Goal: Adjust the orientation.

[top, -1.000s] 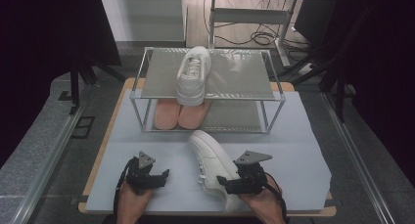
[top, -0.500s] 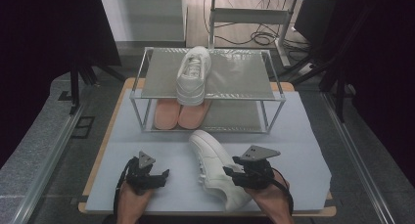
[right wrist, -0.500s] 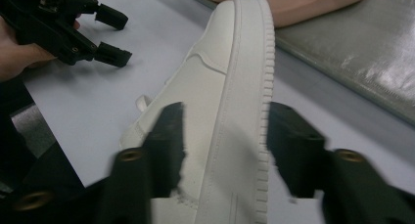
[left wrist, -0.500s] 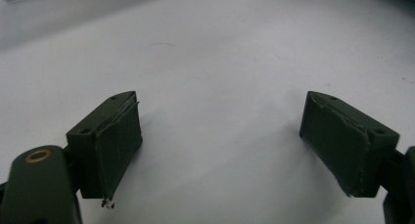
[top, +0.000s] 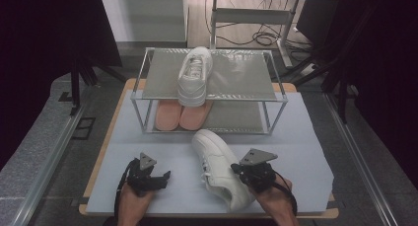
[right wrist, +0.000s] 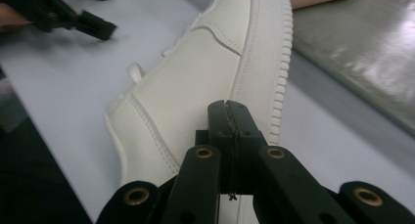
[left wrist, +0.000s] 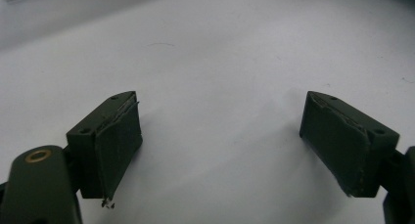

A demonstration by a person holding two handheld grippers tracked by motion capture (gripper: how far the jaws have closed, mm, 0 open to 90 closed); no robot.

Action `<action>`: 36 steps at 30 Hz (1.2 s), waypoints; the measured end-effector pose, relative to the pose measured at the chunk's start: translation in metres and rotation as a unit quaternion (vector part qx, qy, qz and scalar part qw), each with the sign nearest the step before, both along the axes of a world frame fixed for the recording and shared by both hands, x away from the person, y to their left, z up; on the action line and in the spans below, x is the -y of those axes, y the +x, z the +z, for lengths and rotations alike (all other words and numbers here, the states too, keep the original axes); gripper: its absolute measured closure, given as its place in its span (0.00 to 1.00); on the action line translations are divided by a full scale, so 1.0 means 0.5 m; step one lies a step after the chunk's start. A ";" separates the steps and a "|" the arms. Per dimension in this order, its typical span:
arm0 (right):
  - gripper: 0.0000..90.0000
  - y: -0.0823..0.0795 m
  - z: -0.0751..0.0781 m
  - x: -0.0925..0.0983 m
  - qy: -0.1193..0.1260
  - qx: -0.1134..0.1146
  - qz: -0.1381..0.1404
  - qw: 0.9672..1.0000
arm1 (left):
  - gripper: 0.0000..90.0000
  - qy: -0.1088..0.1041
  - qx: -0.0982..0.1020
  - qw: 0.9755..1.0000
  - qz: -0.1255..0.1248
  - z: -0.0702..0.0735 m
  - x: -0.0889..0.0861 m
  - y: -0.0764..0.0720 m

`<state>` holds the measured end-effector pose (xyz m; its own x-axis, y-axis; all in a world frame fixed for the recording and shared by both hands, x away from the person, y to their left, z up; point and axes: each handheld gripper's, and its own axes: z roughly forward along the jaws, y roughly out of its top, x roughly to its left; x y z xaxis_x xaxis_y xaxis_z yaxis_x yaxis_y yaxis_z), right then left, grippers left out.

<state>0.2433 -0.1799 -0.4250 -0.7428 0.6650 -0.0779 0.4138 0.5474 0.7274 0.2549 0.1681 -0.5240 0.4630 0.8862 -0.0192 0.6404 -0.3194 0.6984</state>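
We work the loose shoe (top: 219,169), which lies low and centre in the high view, toe toward the rack (top: 276,90), whose top shelf carries its mate (top: 193,74). The right gripper (top: 240,170) sits at the shoe's heel side; its jaws have just been closing and in the right gripper view they stand pressed together, nothing between them, just in front of the white upper (right wrist: 195,87). To lift well, we judge we should spread them again and take the heel collar or side wall between the pads before raising. The left gripper (left wrist: 220,136) rests spread on bare mat (left wrist: 220,48), lower left in the high view, free to steady the toe.
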 end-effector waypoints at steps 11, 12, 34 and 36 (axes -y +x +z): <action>1.00 0.049 -0.013 0.060 -0.052 0.029 -0.073 0.996 | 0.17 -0.001 0.000 1.000 0.001 0.000 0.000 0.000; 0.99 0.052 -0.014 0.065 -0.052 0.028 -0.076 0.995 | 0.17 -0.001 0.000 1.000 0.000 0.000 0.000 0.000; 0.87 0.068 0.011 0.133 0.045 -0.024 -0.067 0.996 | 0.17 -0.002 0.000 1.000 0.001 0.000 0.000 0.000; 0.86 0.068 0.012 0.136 0.052 -0.030 -0.064 0.996 | 0.17 -0.002 0.000 1.000 0.001 0.000 0.000 0.000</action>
<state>0.2775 -0.2479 -0.4190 -0.6529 0.7565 0.0383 0.5189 0.4098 0.7502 0.2550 0.1679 -0.5242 0.4608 0.8872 -0.0219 0.6405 -0.3154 0.7002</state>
